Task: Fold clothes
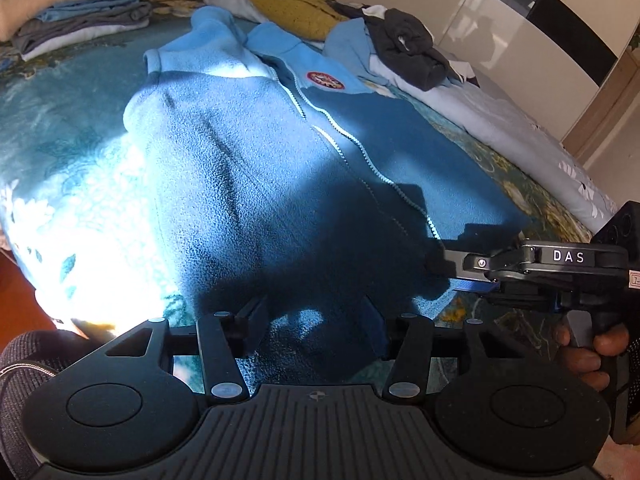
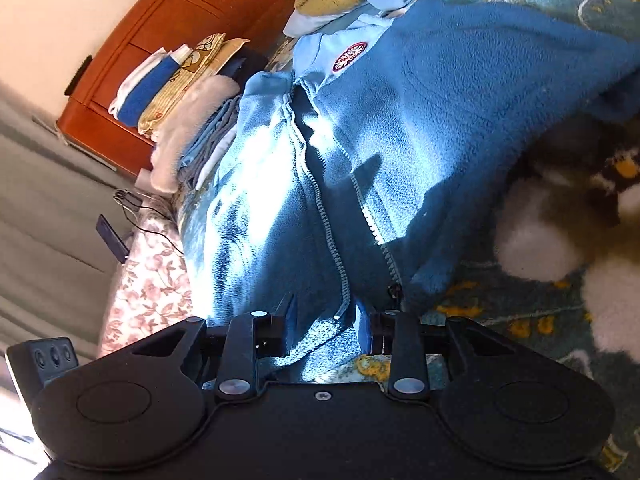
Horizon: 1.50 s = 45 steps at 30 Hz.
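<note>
Both claws open at the jacket point(image 1: 256, 168) hem: left claw point(image 1: 316, 320), right claw point(image 2: 324, 330). Pinch both layers w/ zip, then lift together.

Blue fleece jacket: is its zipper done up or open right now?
Open. On the blue fleece jacket the two rows of zipper teeth run apart from collar to hem, with darker lining showing between them.
</note>
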Tool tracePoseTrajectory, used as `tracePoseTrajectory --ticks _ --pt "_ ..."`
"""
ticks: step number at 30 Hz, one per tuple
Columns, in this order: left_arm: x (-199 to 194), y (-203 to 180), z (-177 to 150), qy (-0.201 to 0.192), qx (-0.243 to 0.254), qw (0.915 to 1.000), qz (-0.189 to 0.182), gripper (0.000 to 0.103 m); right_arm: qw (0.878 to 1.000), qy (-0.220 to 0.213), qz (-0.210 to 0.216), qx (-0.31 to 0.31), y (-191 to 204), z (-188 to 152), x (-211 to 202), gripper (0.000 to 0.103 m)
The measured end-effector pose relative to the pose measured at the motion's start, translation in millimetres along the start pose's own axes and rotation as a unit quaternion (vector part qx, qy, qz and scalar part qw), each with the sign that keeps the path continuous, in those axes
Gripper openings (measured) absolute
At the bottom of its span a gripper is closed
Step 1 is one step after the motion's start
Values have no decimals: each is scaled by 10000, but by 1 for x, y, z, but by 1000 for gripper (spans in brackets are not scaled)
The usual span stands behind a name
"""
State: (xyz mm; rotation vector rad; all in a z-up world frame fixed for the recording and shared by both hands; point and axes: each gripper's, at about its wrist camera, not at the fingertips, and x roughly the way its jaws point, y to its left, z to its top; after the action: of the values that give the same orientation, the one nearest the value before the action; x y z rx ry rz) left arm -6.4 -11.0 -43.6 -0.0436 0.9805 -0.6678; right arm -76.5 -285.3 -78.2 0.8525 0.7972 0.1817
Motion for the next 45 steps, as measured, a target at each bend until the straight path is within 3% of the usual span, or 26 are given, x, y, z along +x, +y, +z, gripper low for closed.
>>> tracePoseTrajectory --ticks 11,14,17,21,24,28,31,36,40,42,43,45 --pt "-7 -3 -4 -14 -91 9999 -89 54 9981 -142 540 272 -9 25 29 32" --pt "-13 -1 -3 -106 -205 9996 -150 58 9982 -177 538 193 -3 25 27 14" --pt "-23 2 1 -280 -291 9990 -212 61 9983 -212 537 114 4 25 26 11" --pt "-34 4 5 -512 -337 9976 -316 67 9952 -672 674 -238 23 27 -3 10" --pt "-33 5 6 -524 -363 9974 -322 69 9932 -905 480 -556 31 30 -22 10" --pt "-29 7 6 -454 -433 9978 -231 70 9979 -489 -146 -408 7 27 -8 10" --pt "-30 12 7 -482 -546 9973 -62 71 9988 -382 -280 -137 -10 16 3 10" --pt "-16 27 9 -258 -1036 9942 141 75 9969 -374 -366 -582 4 17 -11 20" --pt "-4 27 6 42 -1072 9940 197 68 9939 -680 -540 -674 6 20 -44 28" --pt "-2 25 4 32 -1054 9944 30 48 9926 -814 -713 -543 -2 21 -60 28" --pt "-1 23 4 25 -1042 9946 3 48 9918 -856 -815 -487 -7 20 -65 28" --pt "-1 21 2 5 -1038 9946 28 32 9918 -856 -921 -245 -21 16 -71 28"
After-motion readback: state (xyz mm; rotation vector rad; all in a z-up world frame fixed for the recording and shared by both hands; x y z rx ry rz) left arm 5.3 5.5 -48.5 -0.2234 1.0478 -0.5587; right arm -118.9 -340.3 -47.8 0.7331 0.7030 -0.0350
